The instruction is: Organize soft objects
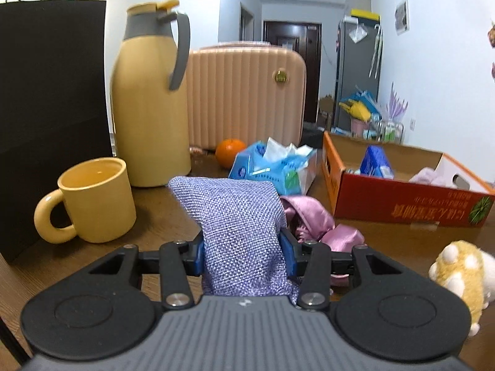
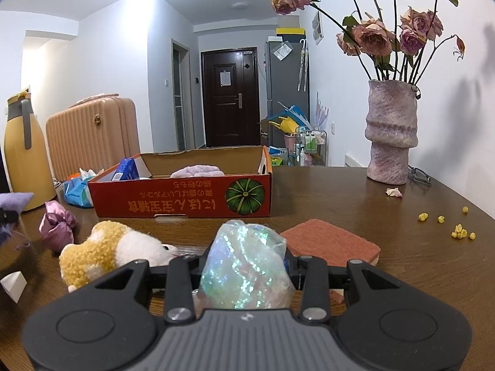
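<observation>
Left wrist view: my left gripper (image 1: 244,247) has its jaws clenched on the lilac woven pouch (image 1: 235,216), lifted off the bench (image 1: 161,216) near the yellow mug (image 1: 92,199) | right gripper (image 2: 247,262) jaws clamp the iridescent bag (image 2: 244,259) | red cardboard box (image 2: 185,199) ahead, plush toy (image 2: 105,247) beside it

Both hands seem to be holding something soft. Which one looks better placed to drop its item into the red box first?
Probably the right tool: its iridescent bag faces the red box straight ahead. The left tool holds a purple woven pouch, with the box off to its side.
</observation>
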`<state>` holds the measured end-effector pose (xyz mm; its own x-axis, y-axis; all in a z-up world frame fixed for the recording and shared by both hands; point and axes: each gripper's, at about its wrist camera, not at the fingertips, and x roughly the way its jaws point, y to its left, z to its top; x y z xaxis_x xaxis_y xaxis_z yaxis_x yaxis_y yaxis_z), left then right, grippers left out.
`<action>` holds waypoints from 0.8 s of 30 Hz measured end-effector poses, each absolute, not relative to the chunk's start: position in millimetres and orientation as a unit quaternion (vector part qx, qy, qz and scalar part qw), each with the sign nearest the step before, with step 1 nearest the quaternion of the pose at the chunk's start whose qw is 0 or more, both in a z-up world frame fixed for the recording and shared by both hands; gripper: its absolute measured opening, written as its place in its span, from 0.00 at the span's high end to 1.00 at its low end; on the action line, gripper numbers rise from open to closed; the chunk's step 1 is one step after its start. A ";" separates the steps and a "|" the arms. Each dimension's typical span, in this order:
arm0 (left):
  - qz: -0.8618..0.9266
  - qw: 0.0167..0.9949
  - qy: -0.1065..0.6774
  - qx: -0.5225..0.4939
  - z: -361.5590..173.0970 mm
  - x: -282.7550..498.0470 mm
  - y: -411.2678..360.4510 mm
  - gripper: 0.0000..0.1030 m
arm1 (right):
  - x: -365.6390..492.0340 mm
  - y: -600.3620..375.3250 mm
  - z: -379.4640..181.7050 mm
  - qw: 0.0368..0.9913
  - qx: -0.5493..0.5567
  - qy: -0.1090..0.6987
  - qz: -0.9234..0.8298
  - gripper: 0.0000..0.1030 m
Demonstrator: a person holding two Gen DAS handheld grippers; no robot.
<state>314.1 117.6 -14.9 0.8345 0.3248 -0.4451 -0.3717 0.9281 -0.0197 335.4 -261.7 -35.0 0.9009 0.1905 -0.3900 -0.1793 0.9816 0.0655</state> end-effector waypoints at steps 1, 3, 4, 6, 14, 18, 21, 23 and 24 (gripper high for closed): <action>0.181 0.957 0.218 -0.054 -13.0 312.1 116.8 0.55 | 335.2 -261.1 -34.8 0.975 0.015 0.201 0.095 0.64; 0.178 0.960 0.210 -0.058 -9.1 308.6 114.5 0.55 | 334.4 -259.0 -34.3 0.975 0.016 0.199 0.096 0.64; 0.177 0.961 0.206 -0.059 -7.6 306.9 113.1 0.55 | 333.9 -257.4 -34.1 0.975 0.016 0.197 0.097 0.64; 0.173 0.963 0.198 -0.062 -4.8 302.6 109.6 0.55 | 332.9 -253.9 -33.9 0.976 0.016 0.195 0.100 0.64; 0.155 0.970 0.174 -0.066 2.9 291.4 93.7 0.55 | 327.9 -235.3 -32.7 0.977 0.010 0.182 0.112 0.64; 0.144 0.973 0.169 -0.066 4.2 289.1 85.3 0.55 | 326.1 -225.6 -32.0 0.978 0.007 0.171 0.117 0.64; 0.137 0.975 0.167 -0.061 4.4 288.9 76.9 0.55 | 324.9 -217.9 -30.6 0.979 0.006 0.164 0.123 0.64; 0.133 0.976 0.166 -0.054 4.0 289.4 70.9 0.55 | 324.4 -213.0 -29.5 0.979 0.005 0.159 0.128 0.64; 0.132 0.976 0.166 -0.051 4.0 289.8 68.4 0.55 | 324.2 -210.4 -29.0 0.979 0.004 0.157 0.130 0.64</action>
